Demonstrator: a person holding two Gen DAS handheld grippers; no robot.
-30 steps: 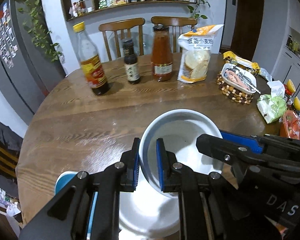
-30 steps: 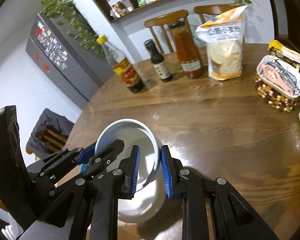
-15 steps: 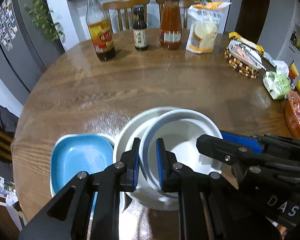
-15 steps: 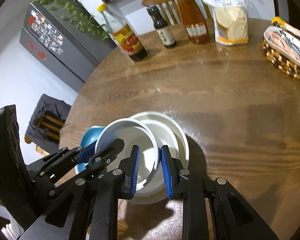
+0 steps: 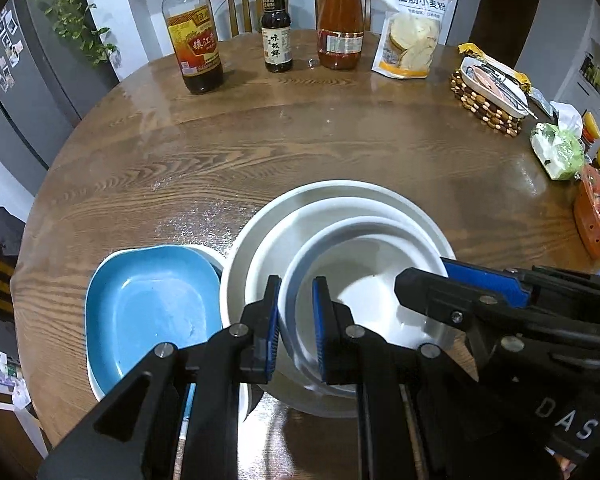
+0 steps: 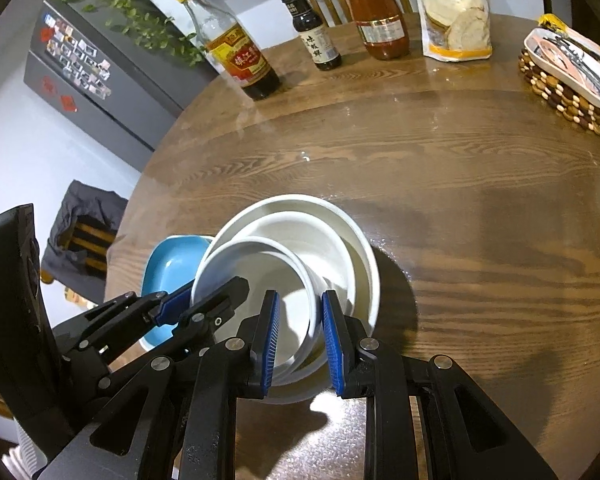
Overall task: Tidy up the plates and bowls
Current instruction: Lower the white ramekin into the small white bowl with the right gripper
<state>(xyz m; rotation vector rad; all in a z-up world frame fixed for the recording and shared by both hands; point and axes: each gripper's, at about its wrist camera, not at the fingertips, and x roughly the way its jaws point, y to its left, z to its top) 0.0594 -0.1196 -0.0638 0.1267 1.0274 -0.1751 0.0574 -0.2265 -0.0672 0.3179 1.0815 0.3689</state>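
With both hand-held grippers, left (image 5: 294,320) and right (image 6: 298,330), clamped on the small white bowl's (image 5: 364,280) rim inside the bigger bowl (image 5: 260,236) on the bench (image 5: 300,140), nesting step; next probably release both.

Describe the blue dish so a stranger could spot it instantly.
On the round wooden table, look at the near edge, left of the nested white bowls. The blue dish sits there: squarish with rounded corners, the only coloured crockery.

You're at a round wooden table (image 5: 300,148) in a dim, white-walled room — two wooden chairs (image 5: 244,4) behind it, a grey fridge (image 6: 96,80) with magnets left, trailing ivy (image 6: 136,12) above, a dark doorway (image 5: 504,8) right.
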